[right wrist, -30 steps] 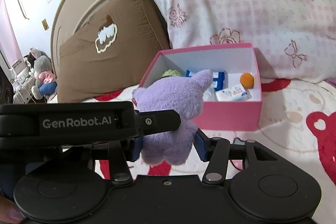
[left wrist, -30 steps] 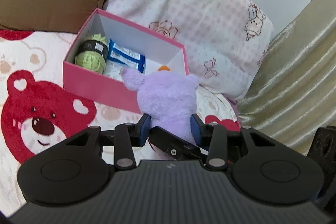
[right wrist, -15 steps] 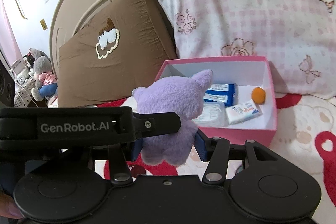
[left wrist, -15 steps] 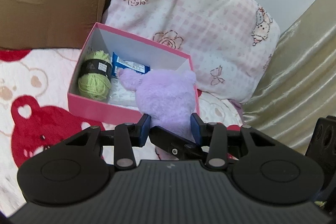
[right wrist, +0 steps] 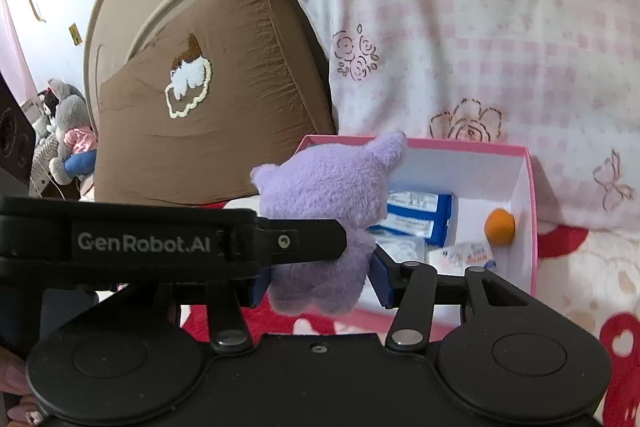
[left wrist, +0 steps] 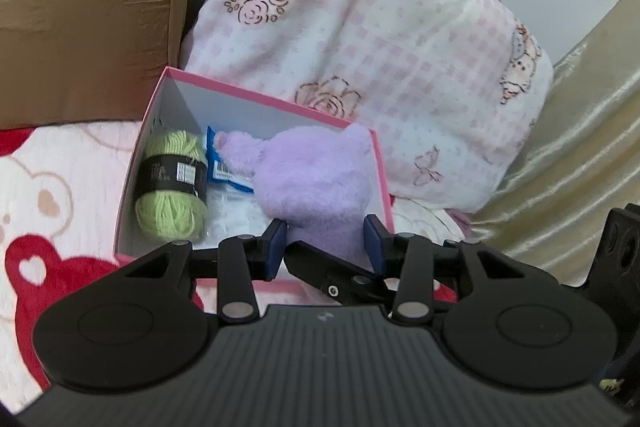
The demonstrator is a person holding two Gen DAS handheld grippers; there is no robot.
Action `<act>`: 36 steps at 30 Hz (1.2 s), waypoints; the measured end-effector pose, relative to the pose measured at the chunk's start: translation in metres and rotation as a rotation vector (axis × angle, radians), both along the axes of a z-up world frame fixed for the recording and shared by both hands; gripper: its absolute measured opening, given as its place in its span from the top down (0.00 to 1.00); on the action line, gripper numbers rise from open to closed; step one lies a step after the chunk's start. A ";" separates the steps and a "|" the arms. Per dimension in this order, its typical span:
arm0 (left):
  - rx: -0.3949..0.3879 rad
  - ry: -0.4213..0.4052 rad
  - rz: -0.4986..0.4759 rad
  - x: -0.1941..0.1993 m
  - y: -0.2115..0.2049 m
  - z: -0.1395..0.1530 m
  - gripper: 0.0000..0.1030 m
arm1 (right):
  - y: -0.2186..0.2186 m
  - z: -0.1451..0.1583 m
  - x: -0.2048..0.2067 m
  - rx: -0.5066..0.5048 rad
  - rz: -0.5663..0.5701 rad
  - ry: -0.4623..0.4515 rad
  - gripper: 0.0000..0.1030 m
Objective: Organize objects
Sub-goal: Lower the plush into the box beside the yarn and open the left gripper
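Here both grippers pinch the same fluffy lilac plush toy (left wrist: 320,183): the left gripper (left wrist: 324,245) has its blue pads pressed into the toy's lower body, and the right gripper (right wrist: 320,277) clamps that same body from another angle, so each tong is narrowed onto soft fur rather than standing wide. The toy hangs over the near right part of the open pink cardboard box (left wrist: 256,99), which sits at the centre of the left view against the pink checked pillow (left wrist: 380,27) and beside the brown embroidered cushion (left wrist: 92,7) in the upper left. Inside the box lie a green yarn ball with a black band (left wrist: 172,183), blue-and-white packets (right wrist: 420,211), and a small orange ball (right wrist: 499,223) at the right of the right view. The risk, as I judge it, lies in release: if one gripper lets go before the other, the limp toy may swing and catch the box's thin rim, tipping it on the soft teddy-print blanket (left wrist: 48,195), or it may land on the packets and sit proud.
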State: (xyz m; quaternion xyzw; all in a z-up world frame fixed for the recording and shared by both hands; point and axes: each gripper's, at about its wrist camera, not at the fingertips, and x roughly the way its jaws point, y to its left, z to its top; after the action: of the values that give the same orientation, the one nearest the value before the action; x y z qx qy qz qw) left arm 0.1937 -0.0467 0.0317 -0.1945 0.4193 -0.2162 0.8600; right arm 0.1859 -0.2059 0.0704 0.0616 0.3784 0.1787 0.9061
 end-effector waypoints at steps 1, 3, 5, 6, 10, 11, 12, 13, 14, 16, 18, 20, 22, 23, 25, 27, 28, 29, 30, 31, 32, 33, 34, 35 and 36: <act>-0.015 0.007 0.002 0.007 0.002 -0.005 0.61 | -0.001 -0.004 0.006 -0.002 0.001 0.001 0.46; -0.046 0.015 0.007 0.018 0.005 -0.016 0.61 | -0.002 -0.012 0.018 -0.004 -0.007 0.003 0.46; -0.042 0.011 0.001 0.026 0.006 -0.023 0.61 | -0.002 -0.021 0.027 0.004 -0.010 -0.010 0.46; -0.025 0.000 -0.012 0.028 0.005 -0.025 0.61 | -0.004 -0.025 0.030 0.028 -0.013 -0.008 0.46; 0.016 -0.017 -0.037 0.043 0.002 -0.037 0.61 | -0.005 -0.044 0.044 0.062 -0.007 0.004 0.46; 0.008 -0.013 -0.034 0.047 0.002 -0.041 0.61 | -0.005 -0.047 0.048 0.061 -0.004 0.015 0.46; -0.002 -0.010 -0.032 0.051 0.001 -0.045 0.61 | -0.005 -0.050 0.052 0.061 -0.002 0.024 0.46; -0.015 -0.005 -0.029 0.056 0.001 -0.050 0.61 | -0.005 -0.052 0.056 0.056 -0.003 0.029 0.46; -0.027 0.002 -0.023 0.061 0.000 -0.056 0.61 | -0.006 -0.054 0.060 0.049 -0.008 0.033 0.46; -0.044 0.024 -0.019 0.069 -0.001 -0.068 0.61 | -0.007 -0.061 0.069 0.040 -0.018 0.049 0.46; -0.052 0.065 -0.029 0.076 -0.002 -0.081 0.61 | -0.007 -0.070 0.077 0.024 -0.023 0.069 0.46; -0.059 0.117 -0.045 0.083 -0.002 -0.092 0.60 | -0.005 -0.080 0.082 -0.011 -0.018 0.087 0.46; -0.063 0.142 -0.054 0.088 -0.003 -0.100 0.60 | -0.002 -0.089 0.082 -0.031 -0.032 0.081 0.46; -0.060 0.146 -0.055 0.090 -0.003 -0.103 0.60 | -0.001 -0.093 0.082 -0.029 -0.044 0.085 0.46; -0.061 0.153 -0.049 0.095 -0.002 -0.108 0.60 | -0.001 -0.100 0.087 -0.017 -0.052 0.099 0.46; -0.062 0.159 -0.040 0.101 -0.001 -0.112 0.60 | -0.002 -0.103 0.093 -0.010 -0.047 0.099 0.46; -0.060 0.165 -0.036 0.105 -0.002 -0.115 0.60 | -0.002 -0.105 0.097 -0.006 -0.047 0.102 0.46; -0.055 0.176 -0.035 0.109 -0.003 -0.118 0.60 | -0.002 -0.107 0.101 -0.003 -0.048 0.106 0.46; -0.050 0.187 -0.033 0.112 -0.005 -0.120 0.60 | -0.003 -0.109 0.103 -0.002 -0.049 0.112 0.46; -0.042 0.199 -0.032 0.117 -0.008 -0.122 0.60 | -0.004 -0.113 0.107 0.000 -0.051 0.120 0.46; -0.032 0.207 -0.029 0.120 -0.010 -0.125 0.60 | -0.004 -0.117 0.110 0.004 -0.055 0.129 0.46; -0.023 0.212 -0.027 0.124 -0.013 -0.127 0.60 | -0.006 -0.120 0.113 0.010 -0.058 0.139 0.45; -0.011 0.213 -0.026 0.126 -0.017 -0.128 0.60 | -0.008 -0.123 0.115 0.016 -0.063 0.150 0.44; 0.001 0.210 -0.024 0.127 -0.018 -0.129 0.60 | -0.009 -0.126 0.117 0.020 -0.067 0.158 0.44; 0.018 0.200 -0.024 0.127 -0.021 -0.129 0.60 | -0.011 -0.128 0.118 0.025 -0.070 0.170 0.41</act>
State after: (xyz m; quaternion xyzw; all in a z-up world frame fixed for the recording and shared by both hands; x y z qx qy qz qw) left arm 0.3210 -0.0675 -0.0976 -0.2022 0.5074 -0.2022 0.8129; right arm 0.3039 -0.2167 -0.0573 0.1008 0.4492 0.1458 0.8757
